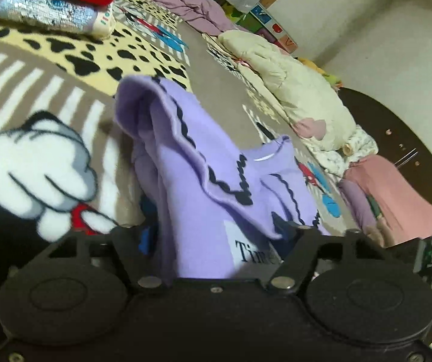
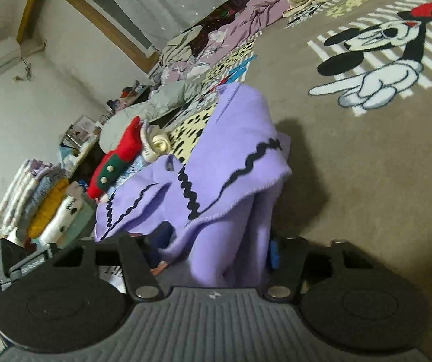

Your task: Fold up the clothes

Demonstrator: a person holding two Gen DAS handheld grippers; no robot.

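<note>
Lilac fleece fills both of our views: the purple garment (image 1: 185, 181), soft and bunched, trimmed with black wavy braid and bearing a white patch printed "Time", hangs lifted above the cartoon-print blanket (image 1: 34, 157). We see our left gripper (image 1: 216, 241) clamped on its cloth and our right gripper (image 2: 216, 256) clamped on another fold. A folded pile with a red-and-green knit (image 2: 113, 163) lies beyond.
</note>
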